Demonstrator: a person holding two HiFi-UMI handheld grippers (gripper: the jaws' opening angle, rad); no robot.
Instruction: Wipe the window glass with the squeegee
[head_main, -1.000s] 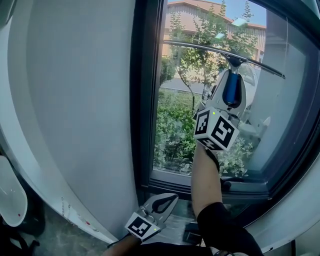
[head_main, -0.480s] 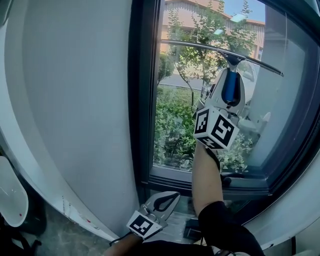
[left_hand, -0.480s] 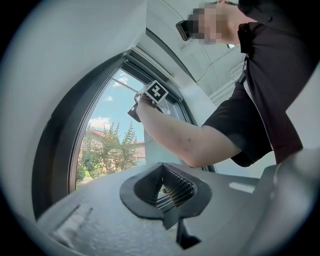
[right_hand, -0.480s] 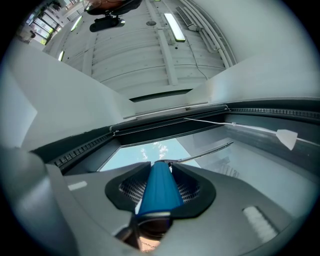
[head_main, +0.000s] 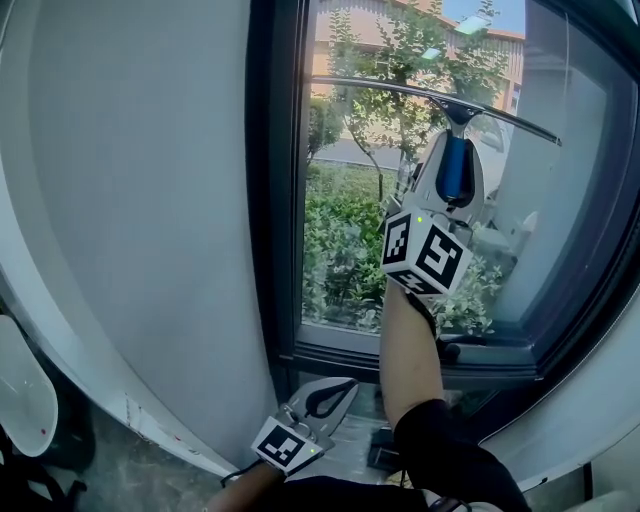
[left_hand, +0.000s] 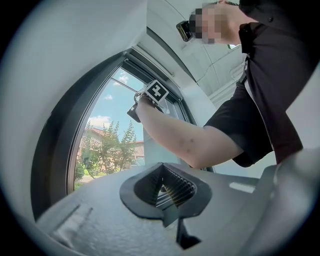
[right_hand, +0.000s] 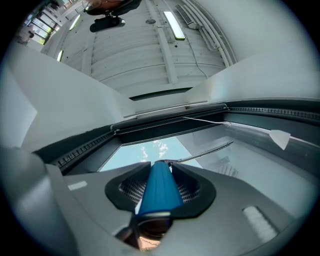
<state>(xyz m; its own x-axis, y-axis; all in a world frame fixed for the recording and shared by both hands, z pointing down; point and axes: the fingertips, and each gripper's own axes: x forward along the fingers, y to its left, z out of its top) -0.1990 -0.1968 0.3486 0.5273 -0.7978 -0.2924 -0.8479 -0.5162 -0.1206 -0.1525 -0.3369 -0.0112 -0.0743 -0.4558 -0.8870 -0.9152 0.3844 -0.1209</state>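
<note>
**Squeegee** (head_main: 455, 112). One item, in use on the window glass (head_main: 345, 240).

- Location: held up high against the pane. The blue handle (right_hand: 160, 190) runs lengthwise between the jaws of the right gripper (head_main: 457, 165). The blade (head_main: 390, 90) lies crosswise just beyond the jaw tips.
- Blade attitude: its left end reaches close to the dark window frame (head_main: 275, 200). Its right end sits slightly lower, so the blade is slanted rather than level.
- Right gripper: clamped on the handle, both pads bearing on its sides, arm stretched upward.
- Left gripper (head_main: 325, 400): low and to the left of the right gripper, near the person's body and well apart from the glass. Its jaws are together with nothing between them; it is idle.
- Step in hand (judged): a wiping pass with the blade near the top of the pane. Most of the glass lies below the right gripper and looks yet to be covered.
- Handling notes (judged):
  - Press the whole blade edge onto the glass with even load at both ends.
  - Tilt the handle back off the pane so the rubber trails.
  - Draw down in one steady stroke, with the left end tracking the frame.
  - A firm clamp matters, as the round handle could twist between the pads.
</note>
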